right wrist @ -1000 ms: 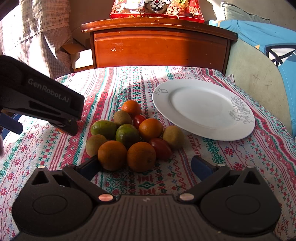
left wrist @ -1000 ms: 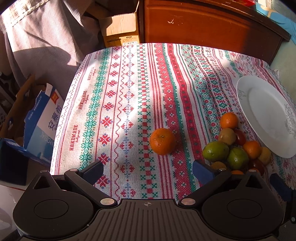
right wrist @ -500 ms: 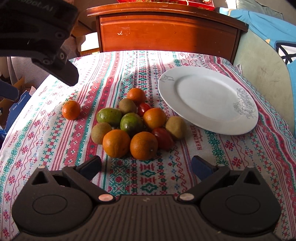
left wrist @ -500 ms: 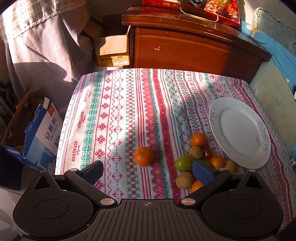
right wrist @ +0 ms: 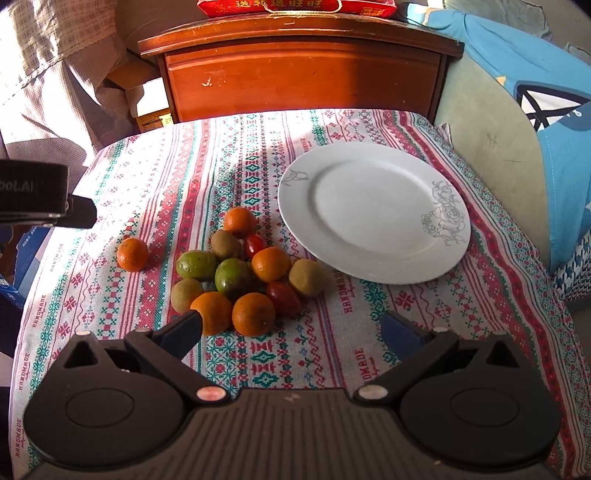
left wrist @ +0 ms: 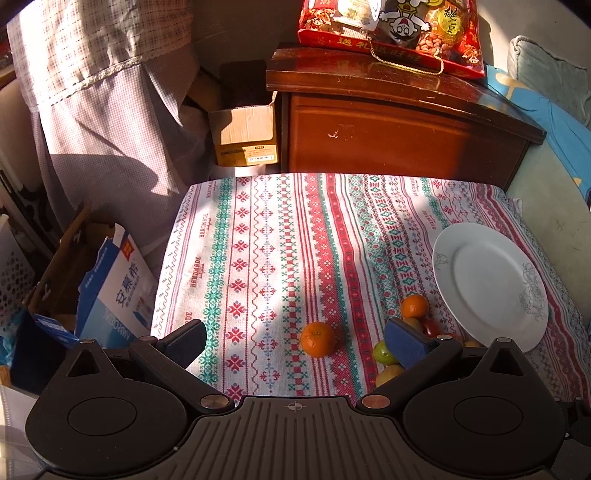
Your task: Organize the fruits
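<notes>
On the tabletop (right wrist: pixel 424 317), fruit is sitting beside a white plate (right wrist: pixel 373 210).
Both the left gripper (left wrist: pixel 295 341) and right gripper (right wrist: pixel 291 326) are hovering with fingers spread wide, gripping nothing. One orange (right wrist: pixel 132 254) is lying apart at 9 o'clock from the fruit pile (right wrist: pixel 240 269), which is sitting at the plate's 8 o'clock edge.

Your left gripper's right finger (left wrist: pixel 404 341) covers most of the fruit pile (left wrist: pixel 413 332), so you cannot count the fruits behind it. In the right wrist view, the left gripper (right wrist: pixel 48 201) is cut off by the frame's left edge, its printed label only partly readable. The red snack bag (right wrist: pixel 295 6) is cropped at the top.
</notes>
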`<state>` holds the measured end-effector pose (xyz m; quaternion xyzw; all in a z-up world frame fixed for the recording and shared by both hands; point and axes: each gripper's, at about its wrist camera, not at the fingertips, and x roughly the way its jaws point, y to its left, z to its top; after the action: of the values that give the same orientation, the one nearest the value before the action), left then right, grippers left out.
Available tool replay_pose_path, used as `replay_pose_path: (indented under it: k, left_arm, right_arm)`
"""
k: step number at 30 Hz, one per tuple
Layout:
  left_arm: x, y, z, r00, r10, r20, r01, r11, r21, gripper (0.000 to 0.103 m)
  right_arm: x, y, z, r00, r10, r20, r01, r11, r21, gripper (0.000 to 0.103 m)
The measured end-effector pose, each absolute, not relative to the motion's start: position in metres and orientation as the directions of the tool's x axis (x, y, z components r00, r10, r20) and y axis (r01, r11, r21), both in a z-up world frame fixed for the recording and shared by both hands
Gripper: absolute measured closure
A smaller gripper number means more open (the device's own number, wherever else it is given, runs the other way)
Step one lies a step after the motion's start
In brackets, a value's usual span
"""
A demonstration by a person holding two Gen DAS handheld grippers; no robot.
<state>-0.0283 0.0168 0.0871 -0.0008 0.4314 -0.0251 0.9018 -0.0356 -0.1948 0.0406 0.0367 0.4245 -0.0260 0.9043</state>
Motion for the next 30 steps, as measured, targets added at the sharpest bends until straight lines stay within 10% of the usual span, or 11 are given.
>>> replay_pose_path:
  k: [30]
  left_arm:
    - [-0.039, 0.007, 0.046, 0.522, 0.033, -0.853, 0.103, 0.989, 0.101, 0.000]
  right_arm:
    - [-0.019, -0.200, 0.045, 0.559, -0.057, -0.827, 0.111, 0.994, 0.007, 0.002]
